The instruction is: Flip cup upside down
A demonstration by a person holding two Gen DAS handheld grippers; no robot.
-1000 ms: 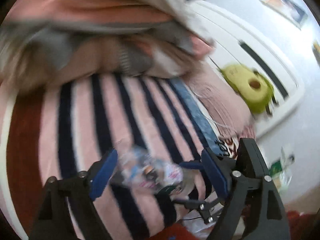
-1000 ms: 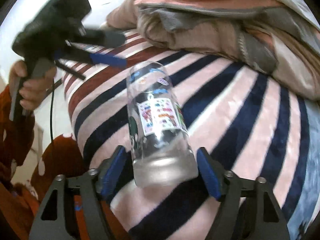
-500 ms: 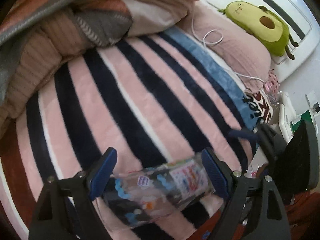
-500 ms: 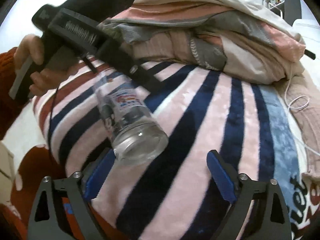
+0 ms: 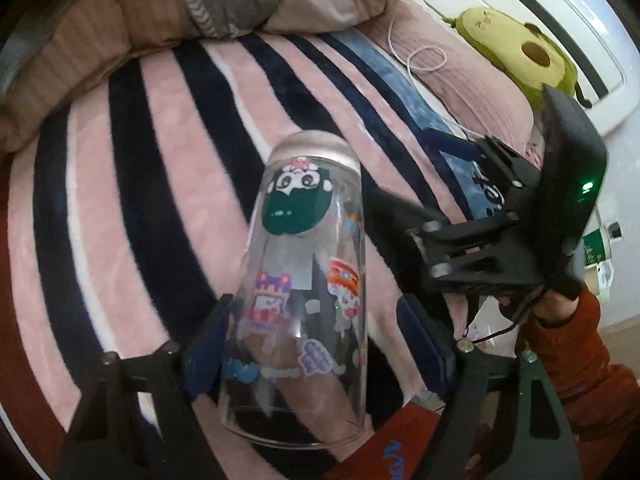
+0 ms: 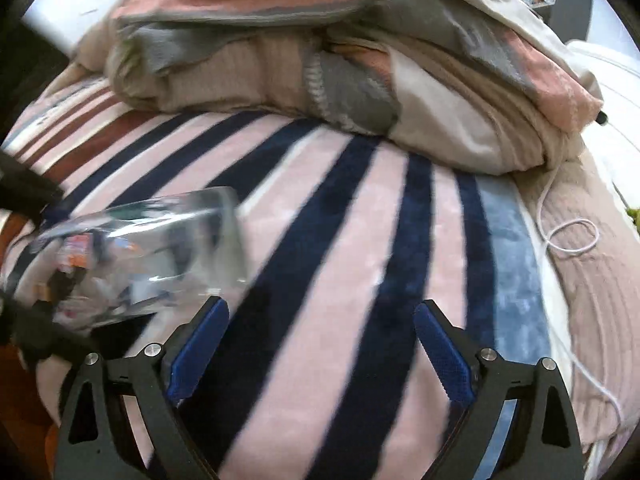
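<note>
The cup (image 5: 304, 280) is clear glass with cartoon stickers. In the left wrist view it sits between my left gripper's (image 5: 320, 344) blue pads, thick base pointing away and open rim toward the camera. The left jaws are closed on its sides. In the right wrist view the cup (image 6: 140, 252) is blurred at the left, lying roughly sideways above the striped blanket (image 6: 340, 280). My right gripper (image 6: 320, 344) is open and empty, apart from the cup. The right gripper body (image 5: 520, 220) shows at the right of the left wrist view.
A heap of folded bedding (image 6: 320, 60) lies beyond the striped blanket. A pink pillow (image 5: 460, 72) with a white cable (image 5: 424, 56) and a green avocado plush (image 5: 520, 52) lie by the white headboard.
My right gripper let the cup go and drew back to the right. My left gripper took the cup and turned it, so the base now points away from its camera.
</note>
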